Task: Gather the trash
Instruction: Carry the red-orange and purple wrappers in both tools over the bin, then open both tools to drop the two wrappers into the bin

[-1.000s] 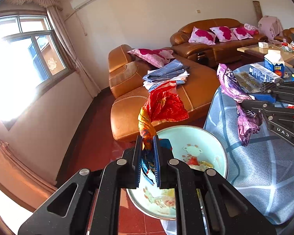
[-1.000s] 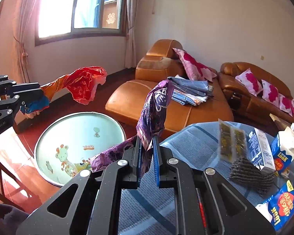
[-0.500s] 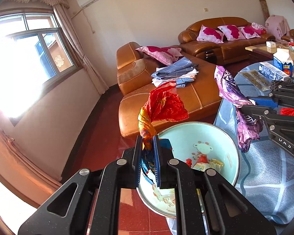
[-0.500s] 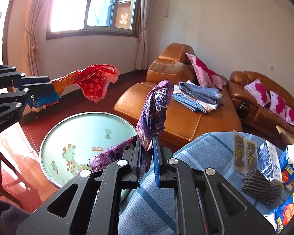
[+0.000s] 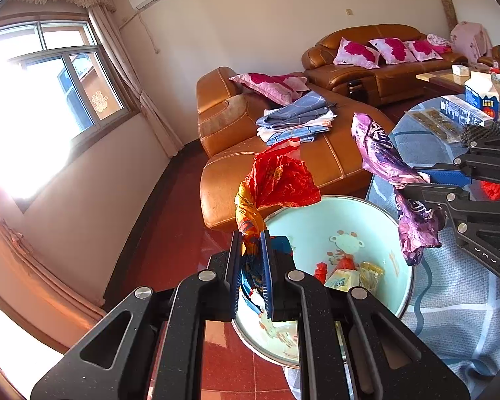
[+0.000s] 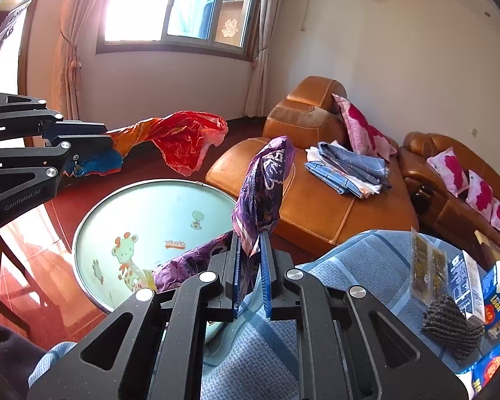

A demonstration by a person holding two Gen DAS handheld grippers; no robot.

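Left gripper (image 5: 251, 250) clenched on red wrapper (image 5: 280, 183), right gripper (image 6: 251, 253) on purple wrapper (image 6: 263, 186). Both poised above the basin (image 5: 333, 213), likely for dropping in.

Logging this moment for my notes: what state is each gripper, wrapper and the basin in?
left gripper: shut on the red wrapper
red wrapper: held above the basin
right gripper: shut on the purple wrapper
purple wrapper: held, crumpled
basin: holds some trash
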